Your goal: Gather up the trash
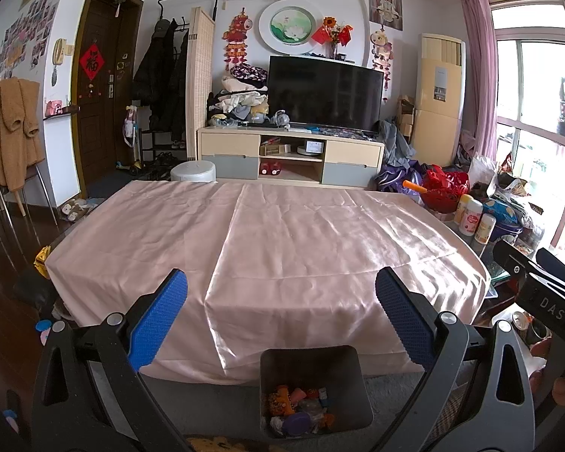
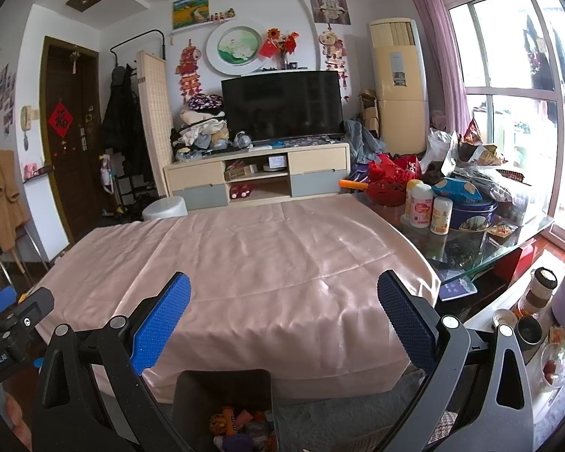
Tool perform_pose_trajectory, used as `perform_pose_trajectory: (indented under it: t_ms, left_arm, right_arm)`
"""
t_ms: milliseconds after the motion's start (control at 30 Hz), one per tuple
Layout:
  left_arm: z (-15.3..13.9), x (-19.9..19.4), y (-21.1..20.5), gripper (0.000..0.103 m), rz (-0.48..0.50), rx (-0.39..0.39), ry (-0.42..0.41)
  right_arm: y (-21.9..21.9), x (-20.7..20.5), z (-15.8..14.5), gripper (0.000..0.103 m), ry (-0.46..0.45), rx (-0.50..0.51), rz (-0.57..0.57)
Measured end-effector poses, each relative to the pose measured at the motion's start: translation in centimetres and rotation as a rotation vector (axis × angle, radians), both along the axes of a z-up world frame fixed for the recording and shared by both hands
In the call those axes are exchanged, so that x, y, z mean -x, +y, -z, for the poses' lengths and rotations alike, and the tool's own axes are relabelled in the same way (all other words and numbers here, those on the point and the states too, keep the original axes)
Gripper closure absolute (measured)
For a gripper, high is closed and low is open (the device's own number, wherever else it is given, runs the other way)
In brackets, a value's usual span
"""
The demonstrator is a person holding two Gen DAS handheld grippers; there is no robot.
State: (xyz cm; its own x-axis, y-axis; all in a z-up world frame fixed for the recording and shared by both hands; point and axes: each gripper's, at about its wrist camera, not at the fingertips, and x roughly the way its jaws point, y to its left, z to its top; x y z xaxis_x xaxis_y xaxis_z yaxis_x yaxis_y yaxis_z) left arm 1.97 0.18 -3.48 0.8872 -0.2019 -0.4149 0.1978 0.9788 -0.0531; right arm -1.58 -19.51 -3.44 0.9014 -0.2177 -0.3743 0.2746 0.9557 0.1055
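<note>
From the left wrist camera, the left claw (image 1: 281, 303) is hanging with its blue-padded fingers (image 1: 158, 324) spread wide apart and nothing between them. Below and between the fingers, a dark grey square plastic bin (image 1: 314, 361) is standing on the grey carpet (image 1: 214, 406), just in front of the near edge of the counter (image 1: 467, 226). Colourful bits of trash (image 1: 301, 406), orange, purple and white among them, are lying in the bottom of the bin. A shiny pale pink cloth (image 1: 282, 233) is covering most of the counter and draping over its near edge. At the far right end of the counter, two white bottles with yellow labels (image 1: 474, 220) are standing side by side near a red basket (image 1: 442, 192). At the right edge of this view, part of the other black claw body (image 1: 546, 293) is showing.

From the right wrist camera, the right claw (image 2: 283, 303) is likewise gaping, its blue pads (image 2: 162, 324) far apart and holding nothing. The same bin (image 2: 222, 388) is sitting low in the view, nearer the left finger, with the trash (image 2: 241, 425) inside it. The pink cloth (image 2: 263, 263) is lying beyond it. To the right, the bare glass part of the counter (image 2: 508, 241) is carrying the white bottles (image 2: 427, 207), a round blue tin (image 2: 471, 211) and crumpled snack bags (image 2: 474, 154). A black television (image 2: 282, 103) is standing on a cream cabinet (image 2: 260, 173) against the far wall.
</note>
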Motion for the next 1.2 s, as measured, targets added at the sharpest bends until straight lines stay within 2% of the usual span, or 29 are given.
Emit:
perform_pose_trajectory:
  t_ms: [467,667,867,1067,1200]
  left_arm:
    - [-1.4,-0.3,-0.8,0.008,-0.023,-0.022,-0.002]
    - [-0.9,-0.4,-1.1,0.008,-0.007,-0.024,0.014]
    - [-1.0,-0.3,-1.0,0.008,-0.024,-0.042,-0.011]
    - [-1.2,0.1,-0.4,0.008,-0.054,-0.036,-0.017]
    - [-1.3,0.2,0.2,0.008,-0.055,-0.002,-0.008]
  right_arm:
    - [0.0,0.0,0.1,0.003,0.004,0.003,0.005]
    - [0.5,0.0,0.2,0.003,0.01,0.004,0.013]
    - [0.4,-0.3,0.0,0.003,0.009,-0.011,0.024]
    - [0.8,-0.2,-0.3,0.003,-0.002,-0.007,0.018]
    - [0.8,-0.1,-0.4,0.003,-0.009,-0.01,0.014]
